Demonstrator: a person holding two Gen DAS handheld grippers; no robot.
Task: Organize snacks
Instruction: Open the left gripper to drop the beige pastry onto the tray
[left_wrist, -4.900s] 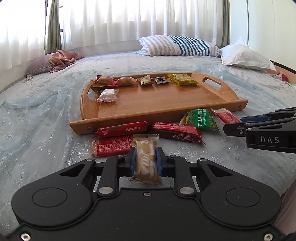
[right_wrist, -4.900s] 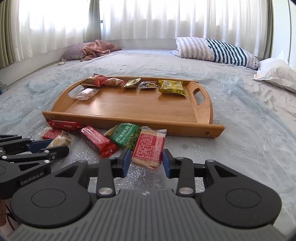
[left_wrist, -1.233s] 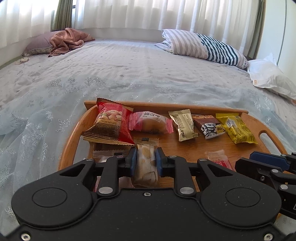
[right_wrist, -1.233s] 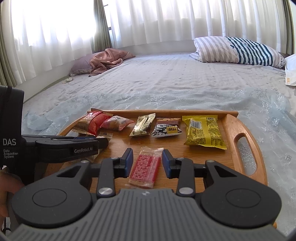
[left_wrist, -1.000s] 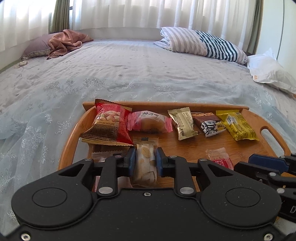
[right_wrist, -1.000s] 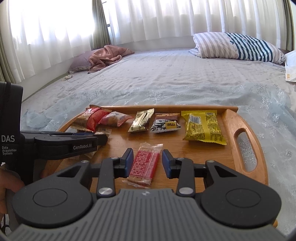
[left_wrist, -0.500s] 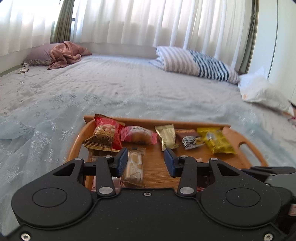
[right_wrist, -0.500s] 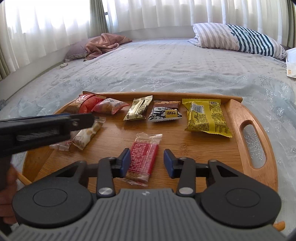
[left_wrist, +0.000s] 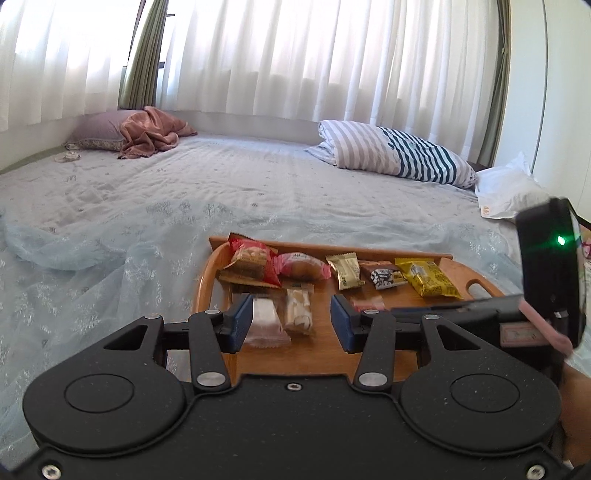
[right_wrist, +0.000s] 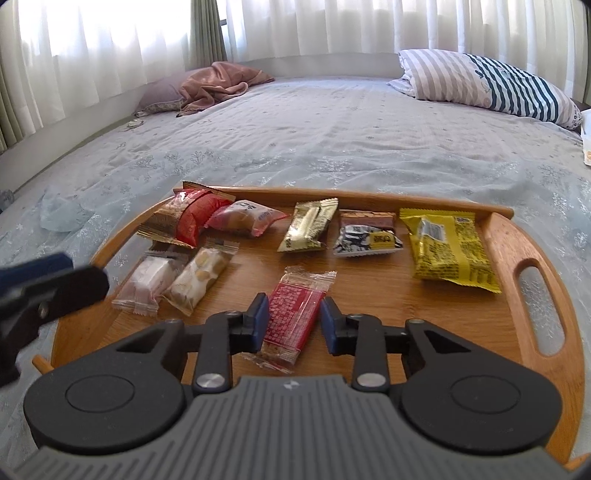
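The red cracker packet (right_wrist: 293, 314) lies flat on the wooden tray (right_wrist: 524, 236), long axis running away from me and leaning slightly right. My right gripper (right_wrist: 291, 324) straddles its near half; the jaws have just been closing, narrow, yet I see slim gaps at both pads. My left gripper (left_wrist: 291, 324) has just been opening and stands moderately wide, holding nothing, above the pale nougat packet (left_wrist: 298, 308) resting on the tray.
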